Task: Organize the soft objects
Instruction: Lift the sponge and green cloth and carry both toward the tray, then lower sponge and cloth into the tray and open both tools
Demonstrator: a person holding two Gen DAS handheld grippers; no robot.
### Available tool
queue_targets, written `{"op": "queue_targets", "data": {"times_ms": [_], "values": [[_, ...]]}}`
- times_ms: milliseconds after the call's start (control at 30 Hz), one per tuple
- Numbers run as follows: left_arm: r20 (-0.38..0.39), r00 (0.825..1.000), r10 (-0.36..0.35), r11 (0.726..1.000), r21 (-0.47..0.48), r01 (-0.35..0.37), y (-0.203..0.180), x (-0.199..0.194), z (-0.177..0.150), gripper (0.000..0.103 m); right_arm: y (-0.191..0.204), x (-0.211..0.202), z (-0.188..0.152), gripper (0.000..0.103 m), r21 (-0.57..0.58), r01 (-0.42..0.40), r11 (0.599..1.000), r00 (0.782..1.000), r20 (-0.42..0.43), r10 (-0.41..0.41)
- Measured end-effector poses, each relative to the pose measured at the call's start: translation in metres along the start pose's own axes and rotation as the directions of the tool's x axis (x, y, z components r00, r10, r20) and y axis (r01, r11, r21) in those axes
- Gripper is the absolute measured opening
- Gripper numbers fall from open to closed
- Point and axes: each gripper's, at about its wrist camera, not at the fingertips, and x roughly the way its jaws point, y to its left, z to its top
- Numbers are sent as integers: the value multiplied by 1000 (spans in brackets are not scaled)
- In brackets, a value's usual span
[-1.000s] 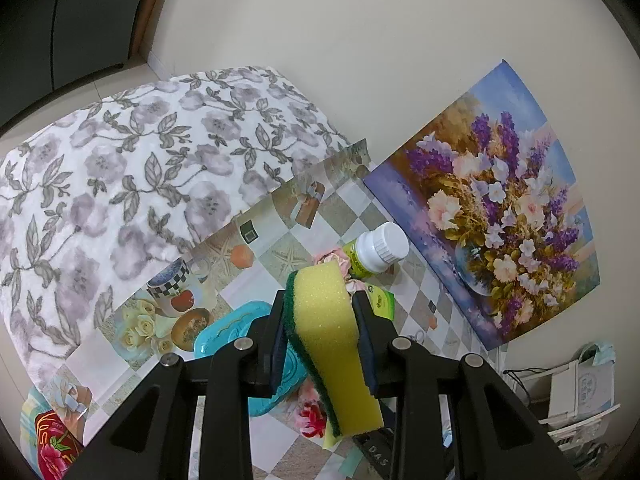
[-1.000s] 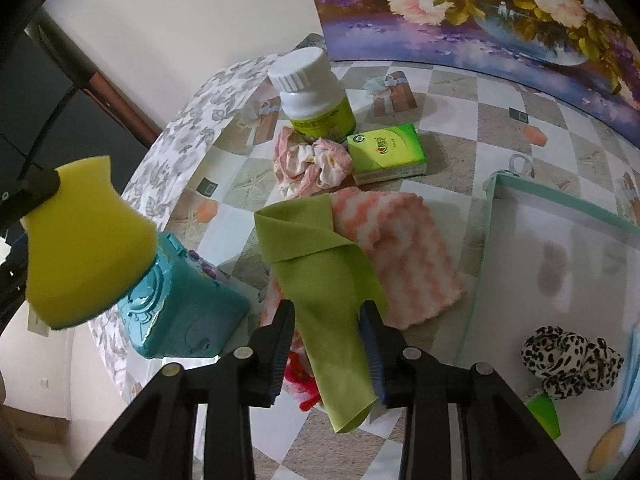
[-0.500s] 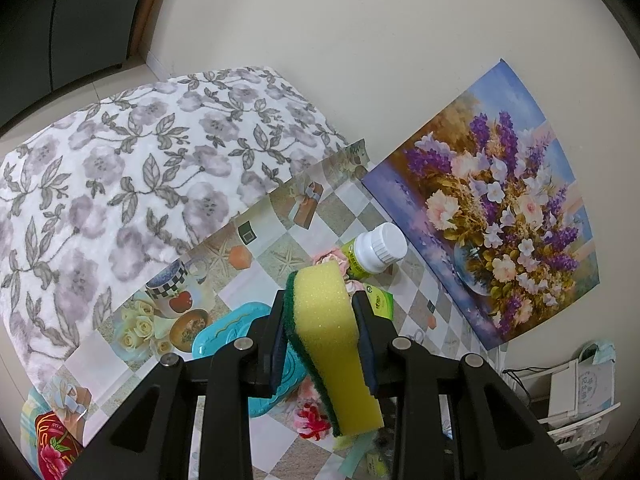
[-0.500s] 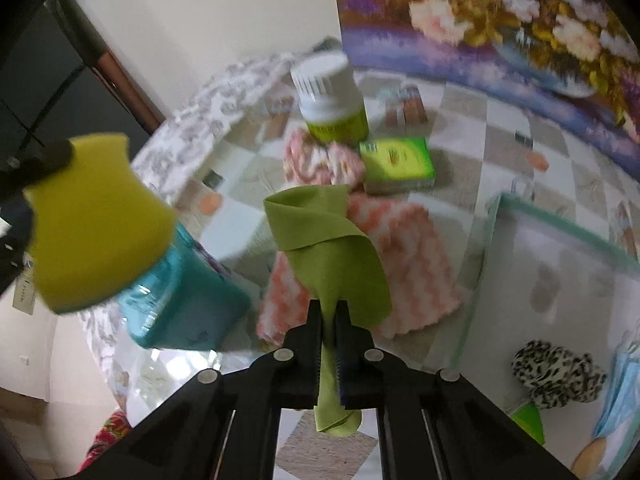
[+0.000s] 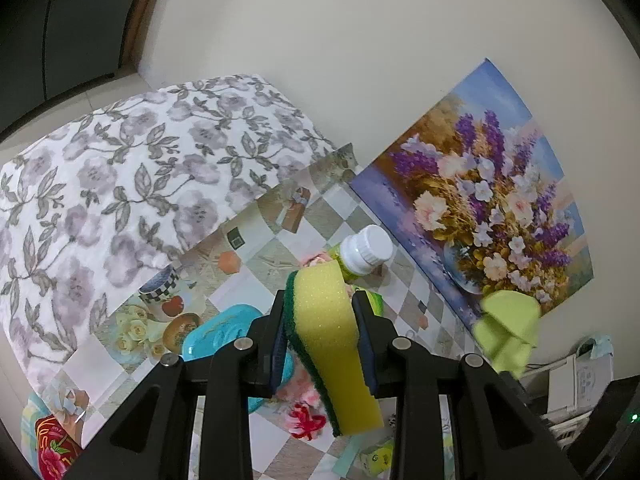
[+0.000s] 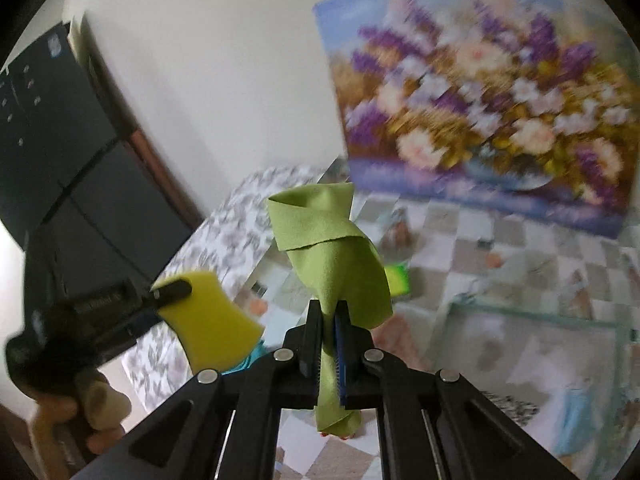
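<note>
A flower painting (image 5: 486, 216) is seen leaning against the wall at the back of the checkered table (image 5: 256, 256), beside a grey floral cover (image 5: 120, 168). On the table, a teal box (image 5: 218, 334) is partly hidden behind the left gripper (image 5: 320, 312), and a white-capped bottle (image 5: 366, 248) stands just past it, near the painting. A pale tray (image 6: 532, 344) is visible at the right of the right wrist view (its contents are too blurred to be told). A yellow sponge (image 5: 330, 344) with a dark green scrub side is clamped between the left gripper's jaws and is held above the table. A green cloth (image 6: 332, 252) is pinched in the right gripper (image 6: 328, 320), whose jaws are nearly together on it; it is lifted clear of the table, with its folded end standing above the fingers and its tail hanging below them
</note>
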Motion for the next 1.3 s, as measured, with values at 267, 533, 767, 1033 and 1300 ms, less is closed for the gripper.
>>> {"op": "queue_targets", "data": {"times_ms": [267, 533, 767, 1033, 1300], "values": [[-9, 1000, -27, 996, 80, 28, -31, 1, -13, 32, -61, -44, 11, 6, 126, 213, 969, 974, 49, -220], [-65, 994, -83, 976, 197, 94, -79, 12, -40, 32, -133, -83, 2, 6, 288, 334, 897, 933, 38, -359], [-155, 982, -111, 932, 326, 157, -127, 35, -77, 32, -178, -103, -15, 6, 369, 407, 836, 898, 9, -441], [-161, 987, -5, 861, 502, 87, -166, 65, -115, 32, -208, -93, -30, 6, 401, 460, 792, 877, -67, -475], [-132, 987, 87, 814, 581, 6, -176, 94, -130, 32, -223, -44, -51, 7, 389, 465, 795, 885, -216, -412]]}}
